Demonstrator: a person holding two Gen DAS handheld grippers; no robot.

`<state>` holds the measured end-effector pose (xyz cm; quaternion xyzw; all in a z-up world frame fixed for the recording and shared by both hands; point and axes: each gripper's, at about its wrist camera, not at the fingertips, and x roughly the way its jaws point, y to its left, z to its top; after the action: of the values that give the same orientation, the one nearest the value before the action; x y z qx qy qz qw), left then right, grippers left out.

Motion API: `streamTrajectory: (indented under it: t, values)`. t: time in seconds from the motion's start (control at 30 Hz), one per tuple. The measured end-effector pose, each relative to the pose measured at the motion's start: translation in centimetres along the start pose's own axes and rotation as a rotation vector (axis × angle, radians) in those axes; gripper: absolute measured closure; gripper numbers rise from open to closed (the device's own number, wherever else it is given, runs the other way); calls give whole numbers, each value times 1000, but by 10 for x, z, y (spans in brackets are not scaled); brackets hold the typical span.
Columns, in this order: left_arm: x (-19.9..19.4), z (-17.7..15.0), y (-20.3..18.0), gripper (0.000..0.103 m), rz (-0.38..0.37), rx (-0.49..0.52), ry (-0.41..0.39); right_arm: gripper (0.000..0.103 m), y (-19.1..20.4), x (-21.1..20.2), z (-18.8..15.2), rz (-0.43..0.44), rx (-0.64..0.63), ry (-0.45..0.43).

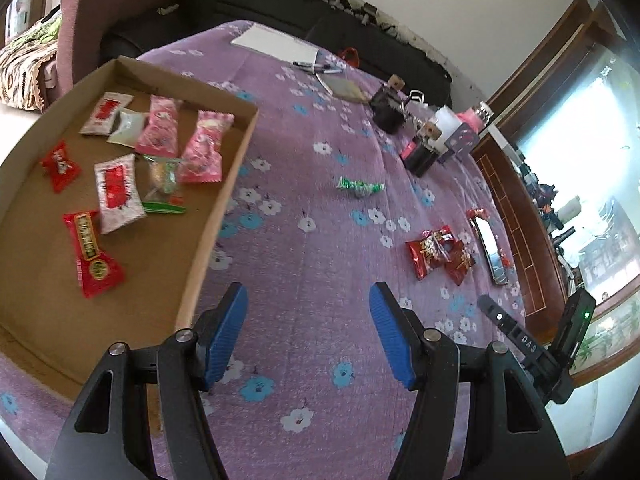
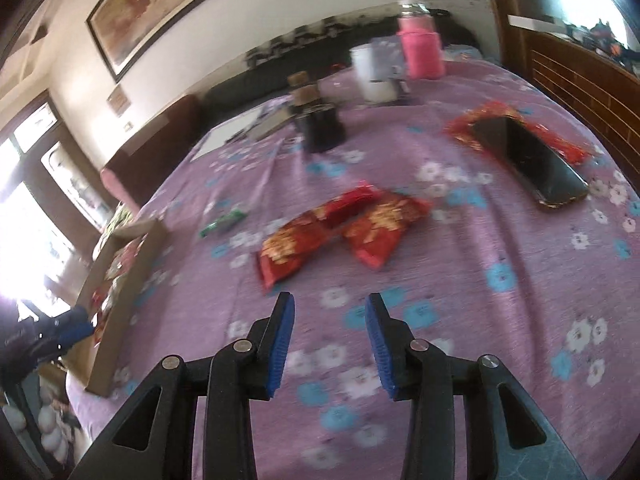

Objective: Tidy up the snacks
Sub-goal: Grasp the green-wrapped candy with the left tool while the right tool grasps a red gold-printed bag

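While left gripper [image 1: 308,332] hovers beside cardboard box [image 1: 224,200], jaws apart, empty; right gripper [image 2: 330,340] jaws apart, empty, over purple floral cloth [image 2: 500,340]. Red snack packs [image 2: 340,228] lie ahead on cloth; green snack [image 1: 359,188] near box; more snacks inside box.

cardboard box [image 2: 120,280] blurred, phone [image 2: 532,160] covering red wrapper [image 2: 464,128]

Left gripper [image 1: 308,334]: black angular frame, ribbed blue pads [image 1: 224,336], round silver screws [image 1: 186,335], triangular cut-outs. Right gripper [image 2: 330,344]: same black frame and blue pads [image 2: 282,346]; white "DAS" lettering and green light, seen in left view
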<state>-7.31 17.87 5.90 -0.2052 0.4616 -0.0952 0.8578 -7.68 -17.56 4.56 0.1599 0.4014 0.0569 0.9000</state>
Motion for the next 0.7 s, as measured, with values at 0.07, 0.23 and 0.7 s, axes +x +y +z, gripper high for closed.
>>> streamTrajectory:
  t: [0.07, 0.23, 0.7]
  values:
    - [9, 1, -5, 41, 8, 6, 19, 63, -5, 7, 4, 6, 10, 12]
    - [25, 4, -18, 41, 19, 39, 53, 62, 3, 40, 15, 73, 33, 78]
    - [46, 50, -51, 41, 121, 220, 29, 44, 33, 102, 48, 23, 133, 106]
